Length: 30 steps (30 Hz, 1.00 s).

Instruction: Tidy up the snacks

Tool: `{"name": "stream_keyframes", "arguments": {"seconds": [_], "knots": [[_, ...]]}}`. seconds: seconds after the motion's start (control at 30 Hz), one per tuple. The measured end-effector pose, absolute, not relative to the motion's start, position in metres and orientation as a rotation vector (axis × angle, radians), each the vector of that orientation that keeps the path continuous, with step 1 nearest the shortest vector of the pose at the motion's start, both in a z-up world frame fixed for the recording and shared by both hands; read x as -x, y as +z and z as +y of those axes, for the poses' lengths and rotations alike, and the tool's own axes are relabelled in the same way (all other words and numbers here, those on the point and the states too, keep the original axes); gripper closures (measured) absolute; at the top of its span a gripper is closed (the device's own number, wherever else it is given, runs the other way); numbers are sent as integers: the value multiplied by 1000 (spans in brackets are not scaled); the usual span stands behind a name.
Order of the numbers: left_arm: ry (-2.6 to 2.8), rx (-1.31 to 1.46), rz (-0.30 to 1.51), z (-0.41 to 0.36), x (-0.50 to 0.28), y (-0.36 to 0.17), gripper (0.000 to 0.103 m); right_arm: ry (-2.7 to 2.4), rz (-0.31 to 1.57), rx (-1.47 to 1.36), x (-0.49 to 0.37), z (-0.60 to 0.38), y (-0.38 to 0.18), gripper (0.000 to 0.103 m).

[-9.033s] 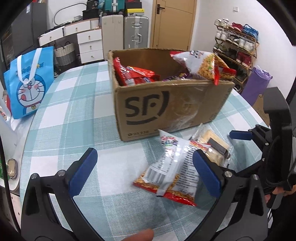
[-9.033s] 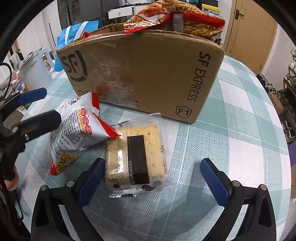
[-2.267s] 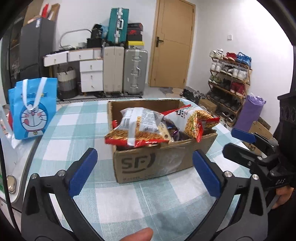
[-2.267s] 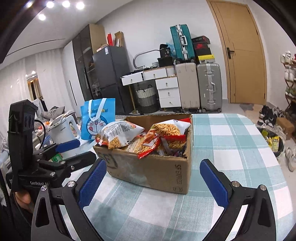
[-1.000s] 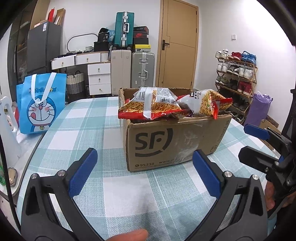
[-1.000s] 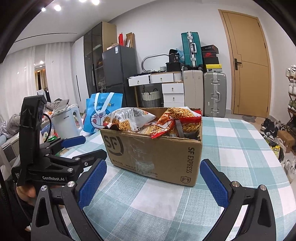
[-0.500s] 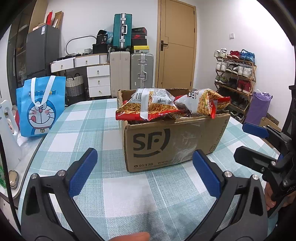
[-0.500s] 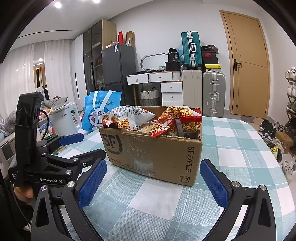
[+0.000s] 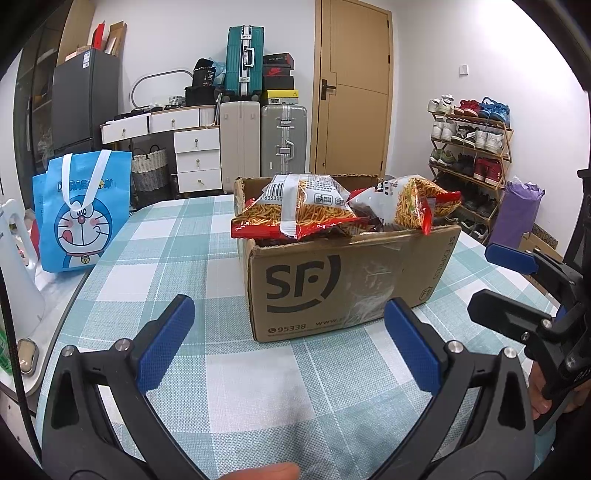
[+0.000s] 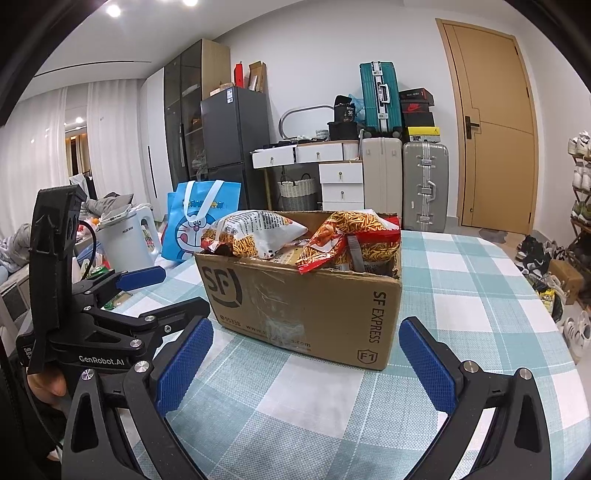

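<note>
White walls enclose the room. A tan wooden door (image 9: 351, 88) stands at upper centre-right, with a teal suitcase (image 9: 242, 55) above a cream suitcase (image 9: 239, 138) and a grey suitcase (image 9: 283, 138) to its left. White drawers (image 9: 197, 155) and a dark fridge (image 9: 83, 103) fill the upper left; a shoe rack (image 9: 471, 147) stands right. Ceiling spotlights (image 10: 190, 3) glow; white curtains (image 10: 107, 147) hang at far left.

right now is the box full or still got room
Full: two noodle-snack bags heap above the rim of the box, covering whatever lies beneath.
</note>
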<state>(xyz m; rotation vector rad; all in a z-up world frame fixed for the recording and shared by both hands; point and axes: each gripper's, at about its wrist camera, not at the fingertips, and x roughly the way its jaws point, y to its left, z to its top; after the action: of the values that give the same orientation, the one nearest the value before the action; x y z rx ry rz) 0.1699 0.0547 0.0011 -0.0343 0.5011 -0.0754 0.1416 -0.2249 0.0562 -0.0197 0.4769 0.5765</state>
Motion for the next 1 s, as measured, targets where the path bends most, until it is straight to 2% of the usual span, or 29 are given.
{"name": "stream_keyframes", "arguments": {"seconds": [0.57, 0.77, 1.0], "knots": [[-69, 38, 509, 59, -172, -1, 1, 565, 494, 15, -144, -226, 54, 0], [-67, 39, 511, 60, -173, -2, 1, 560, 620, -3, -160, -224, 43, 0], [-67, 39, 510, 61, -174, -2, 1, 550, 600, -45, -158, -232, 43, 0]]}}
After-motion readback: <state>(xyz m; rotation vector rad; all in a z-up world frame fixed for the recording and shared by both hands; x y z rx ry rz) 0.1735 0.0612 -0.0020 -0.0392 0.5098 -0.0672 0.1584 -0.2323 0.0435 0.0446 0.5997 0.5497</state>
